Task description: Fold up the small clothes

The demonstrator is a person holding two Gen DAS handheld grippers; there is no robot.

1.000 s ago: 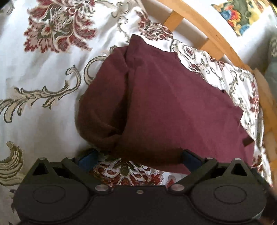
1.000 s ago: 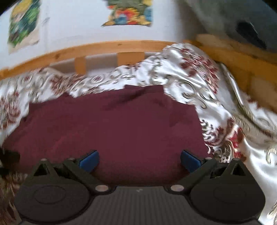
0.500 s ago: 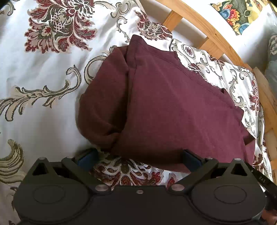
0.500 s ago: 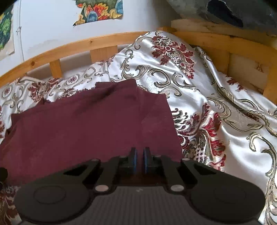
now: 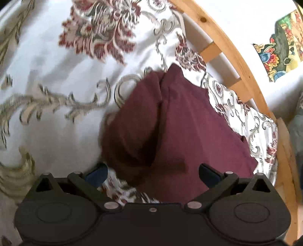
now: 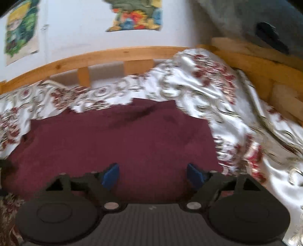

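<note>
A: Right gripper (image 6: 153, 175) has just been opening its jaws again; half a second back they were pinched together at the near edge of the garment (image 6: 117, 143), and now the blue pads (image 6: 110, 176) stand wide apart with cloth lying under the gap, not clamped.

B: So it let go?

A: That is my reading: a pinch, then a release. Nothing is pressed between the pads now. The picture is smeared, so small creases are hard to judge.

B: And the left gripper (image 5: 152, 173)?

A: Spread wide too, holding nothing. It has shifted sideways a little and rolled; the garment's near hem now sits between its fingers, but apart from them.

B: Where does the garment lie?

A: Flat on the floral bedspread (image 5: 56, 106), close to the wooden bed rail (image 5: 234, 56), with one side already turned in as a thicker flap on its left.

B: Meaning for the task?

A: Probably one fold is set down and the next grasp is pending; both grippers are free for it.

B: Count?

A: One maroon garment, two grippers, four blue pads, one bedspread, one rail, two colourful pictures (image 6: 136, 17) on the wall.
</note>
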